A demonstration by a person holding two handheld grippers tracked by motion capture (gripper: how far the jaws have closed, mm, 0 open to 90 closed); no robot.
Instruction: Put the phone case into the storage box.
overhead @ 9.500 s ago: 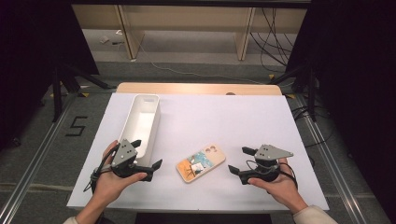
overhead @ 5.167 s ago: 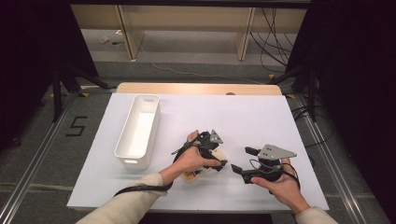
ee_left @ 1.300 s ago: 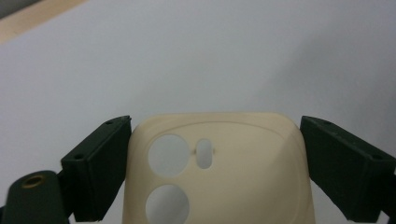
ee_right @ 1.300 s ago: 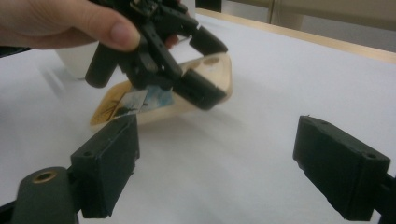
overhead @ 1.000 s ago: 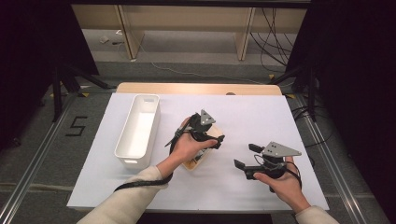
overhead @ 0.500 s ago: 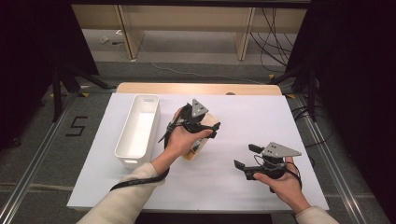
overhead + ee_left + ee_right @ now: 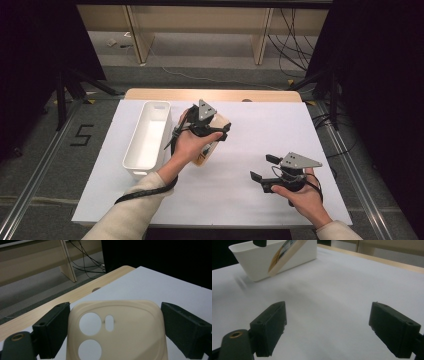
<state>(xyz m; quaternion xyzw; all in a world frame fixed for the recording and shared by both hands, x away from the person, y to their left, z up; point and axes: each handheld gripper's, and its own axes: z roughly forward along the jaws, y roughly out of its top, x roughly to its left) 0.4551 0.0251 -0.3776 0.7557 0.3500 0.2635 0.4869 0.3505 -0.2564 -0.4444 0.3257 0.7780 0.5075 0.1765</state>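
White counter [image 7: 320, 130] under me, I hold the phone case [image 7: 117, 332] clamped in my left gripper [image 7: 210, 131], tilted, long axis sloping down-left, the bin [image 7: 148, 141] just left; right gripper [image 7: 264, 172] fingers apart, well off

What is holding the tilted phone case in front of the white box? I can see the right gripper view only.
Observer: The left claw holds the phone case, with one jaw on each long side.
Operator: Which end of the case points away from the hand?
Observer: The end with the camera holes, as the left gripper view shows.
Operator: Is there something inside the box?
Observer: No. In the high view the white box is empty, and it stands to the left of the case.
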